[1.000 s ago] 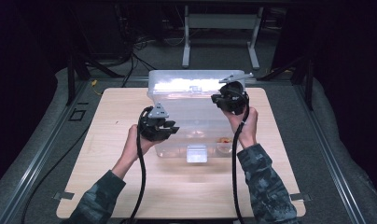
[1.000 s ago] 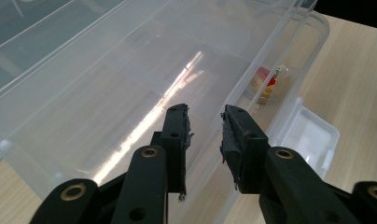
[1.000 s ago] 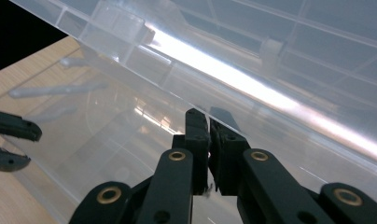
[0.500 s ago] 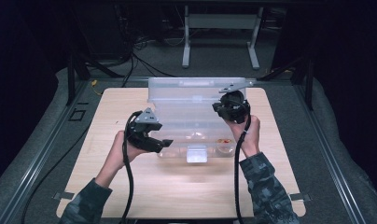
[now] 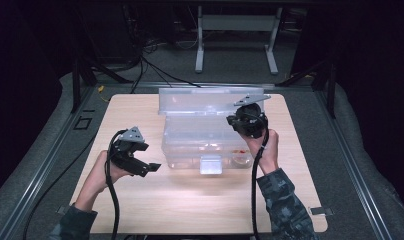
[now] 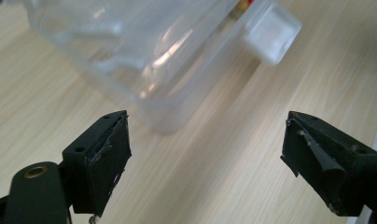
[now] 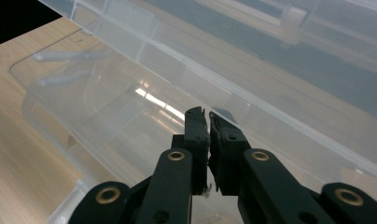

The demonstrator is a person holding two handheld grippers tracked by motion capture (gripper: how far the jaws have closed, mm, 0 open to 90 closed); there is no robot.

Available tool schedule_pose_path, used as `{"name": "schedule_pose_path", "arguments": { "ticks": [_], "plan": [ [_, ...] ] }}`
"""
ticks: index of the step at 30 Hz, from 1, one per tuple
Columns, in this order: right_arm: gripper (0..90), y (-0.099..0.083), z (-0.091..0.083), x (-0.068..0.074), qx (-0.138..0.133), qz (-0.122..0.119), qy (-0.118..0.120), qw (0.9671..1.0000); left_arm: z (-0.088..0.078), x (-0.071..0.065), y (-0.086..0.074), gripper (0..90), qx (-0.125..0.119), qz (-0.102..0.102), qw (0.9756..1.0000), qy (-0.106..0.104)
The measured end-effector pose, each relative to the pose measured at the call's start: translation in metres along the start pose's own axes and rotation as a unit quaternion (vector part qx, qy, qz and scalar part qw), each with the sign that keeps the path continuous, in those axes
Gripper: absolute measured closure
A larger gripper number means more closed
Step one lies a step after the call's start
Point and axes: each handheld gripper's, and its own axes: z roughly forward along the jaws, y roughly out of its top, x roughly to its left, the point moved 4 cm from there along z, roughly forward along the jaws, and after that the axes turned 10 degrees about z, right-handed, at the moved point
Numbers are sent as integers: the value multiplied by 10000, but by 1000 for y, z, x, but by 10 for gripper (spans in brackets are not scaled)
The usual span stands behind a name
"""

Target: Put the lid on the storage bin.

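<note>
On the left, the left tool (image 5: 149,169) hangs over the wooden surface (image 5: 140,205), held in the person's left hand (image 5: 102,172). It lies roughly level and points toward the clear plastic box (image 5: 190,145), which sits just ahead of its tips and apart from them. Its jaws have just been opening, and they now stand wide with nothing between them. In the left gripper view the two pads (image 6: 109,158) frame bare wood, and the near corner of the box (image 6: 144,70) lies just past them, untouched. Farther along that same wall, beyond the tool's right jaw, a frosted latch tab (image 6: 270,30) juts from the box.

In the middle of the surface the box is open. Its lid (image 5: 210,100) stands raised along the side far from the person, and the latch tab (image 5: 210,164) faces the person. Small reddish bits (image 5: 237,152) lie inside, below and just short of the right tool; what they are cannot be told.

On the right, the right tool (image 7: 208,122), held by the person's right hand (image 5: 267,150), is over the right end of the box. Its jaws are closed together with nothing between them, the tips just short of the lid's clear wall (image 7: 270,93), above the box floor.
</note>
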Motion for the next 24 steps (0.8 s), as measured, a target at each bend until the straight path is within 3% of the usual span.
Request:
{"name": "schedule_pose_path", "arguments": {
  "ticks": [2, 3, 4, 7, 15, 24],
  "plan": [
    [858, -1, 0, 1, 2, 54, 85, 9999, 2, 5, -10, 140, 103, -81, 9999, 24],
    [858, -2, -1, 0, 34, 21, -66, 10000, 3, 6, -14, 140, 116, -130, 9998, 37],
    [860, -2, -1, 1, -18, 55, 72, 10000, 4, 8, -17, 140, 126, -181, 9998, 33],
    [863, -5, -5, 4, -53, 32, 112, 9999, 6, 12, -25, 140, 107, -306, 9995, 49],
    [863, -12, -8, 10, 41, 86, 223, 9997, 17, 22, -37, 125, 131, -545, 9984, 27],
    [862, -26, -9, 12, 112, 235, 329, 9991, 19, 29, -41, 119, 185, -633, 9978, 46]
  ]
}}
